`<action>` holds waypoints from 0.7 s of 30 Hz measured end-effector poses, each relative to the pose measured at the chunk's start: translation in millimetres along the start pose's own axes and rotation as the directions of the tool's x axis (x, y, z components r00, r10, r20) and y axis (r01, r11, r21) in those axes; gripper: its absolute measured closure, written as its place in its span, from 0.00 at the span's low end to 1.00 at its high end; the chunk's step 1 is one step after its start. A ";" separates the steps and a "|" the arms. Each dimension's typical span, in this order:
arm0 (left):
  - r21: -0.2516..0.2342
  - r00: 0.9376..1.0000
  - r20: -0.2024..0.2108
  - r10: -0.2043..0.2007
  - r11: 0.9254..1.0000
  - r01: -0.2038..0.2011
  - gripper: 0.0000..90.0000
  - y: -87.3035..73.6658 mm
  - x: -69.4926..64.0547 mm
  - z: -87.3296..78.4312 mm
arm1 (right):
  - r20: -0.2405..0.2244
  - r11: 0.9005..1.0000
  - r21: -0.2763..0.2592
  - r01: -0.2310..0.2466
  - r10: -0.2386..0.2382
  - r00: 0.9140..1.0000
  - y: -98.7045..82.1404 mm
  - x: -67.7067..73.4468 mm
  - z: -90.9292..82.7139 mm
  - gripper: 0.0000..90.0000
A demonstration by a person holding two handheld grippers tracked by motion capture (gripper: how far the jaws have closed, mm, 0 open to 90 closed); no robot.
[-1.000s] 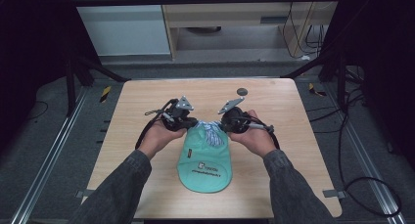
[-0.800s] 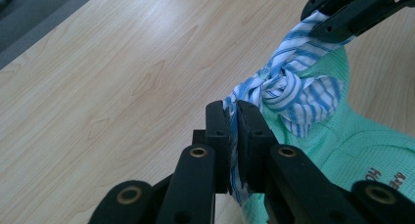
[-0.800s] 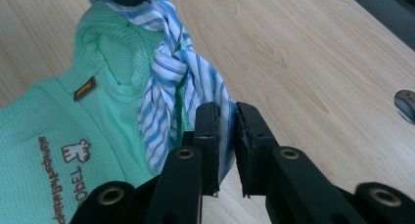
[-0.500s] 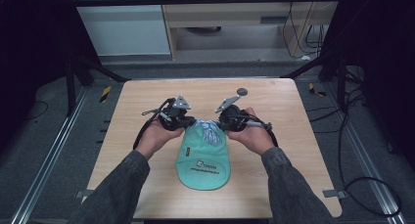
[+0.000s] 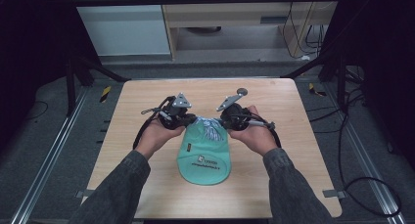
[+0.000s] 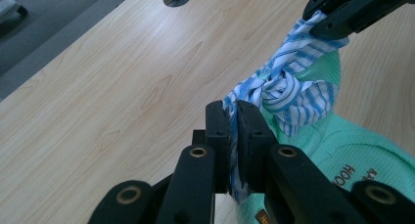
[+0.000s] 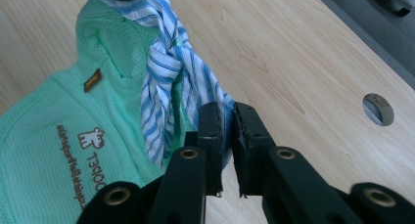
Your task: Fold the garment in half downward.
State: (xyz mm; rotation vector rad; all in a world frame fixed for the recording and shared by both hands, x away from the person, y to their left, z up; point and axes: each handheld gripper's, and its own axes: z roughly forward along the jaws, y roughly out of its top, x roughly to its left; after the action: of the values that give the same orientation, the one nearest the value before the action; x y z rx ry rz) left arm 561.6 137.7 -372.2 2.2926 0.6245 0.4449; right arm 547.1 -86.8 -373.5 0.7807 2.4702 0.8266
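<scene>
Left gripper (image 6: pixel 234 117): jaws clamped on one end of the blue-striped cloth tie (image 6: pixel 288 89). Right gripper (image 7: pixel 226 117): jaws clamped on the tie's other end. Tie: knotted between both grippers, at the far end of the mint-green pouch (image 5: pixel 204 150). Pouch: lies flat mid-table on the wooden table (image 5: pixel 274 94), printed side up, extending from the knot toward the person.

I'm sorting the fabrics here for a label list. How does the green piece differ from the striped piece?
The green mesh bag is one plain mint colour with printed lettering; the striped cloth is blue and white with no print. The bag lies flat on the table; the cloth is bunched into a knot at the bag's top and lifted. The bag is the larger piece. The left tool and right tool each pinch an end of the cloth.
</scene>
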 end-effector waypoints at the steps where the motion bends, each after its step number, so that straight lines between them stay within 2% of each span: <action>1: 0.006 1.000 -0.003 0.007 1.000 -0.007 0.94 -0.1 0.0 0.2 | 0.000 1.000 0.005 0.001 -0.001 1.000 0.7 0.4 -0.8 0.93; 3: 0.007 1.000 -0.005 0.017 1.000 -0.017 0.94 -0.5 0.6 1.0 | -0.001 1.000 0.008 0.005 -0.005 1.000 2.3 0.9 -1.3 0.94; 6: -0.005 1.000 -0.006 0.009 1.000 -0.009 0.94 -0.4 3.1 2.0 | 0.014 1.000 0.012 0.022 -0.022 1.000 5.1 -0.5 -0.8 0.94; 13: 0.000 1.000 -0.021 0.007 1.000 -0.007 0.94 4.0 10.0 6.3 | 0.028 1.000 0.016 0.017 -0.018 0.999 13.8 -11.5 4.2 0.94; 16: 0.000 1.000 -0.030 -0.006 1.000 0.006 0.94 7.5 16.2 12.0 | 0.036 0.999 0.024 0.021 -0.022 0.999 17.4 -15.3 7.6 0.94; 21: 0.008 0.999 -0.033 -0.007 1.000 0.007 0.94 9.9 18.5 16.9 | 0.049 0.999 0.039 0.026 -0.028 0.998 19.8 -19.8 11.4 0.94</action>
State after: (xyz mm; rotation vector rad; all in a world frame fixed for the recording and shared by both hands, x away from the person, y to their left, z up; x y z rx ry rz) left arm 588.0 132.4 -374.3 2.2944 0.6513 0.4784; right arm 575.5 -81.3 -365.0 0.7701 2.4540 0.7439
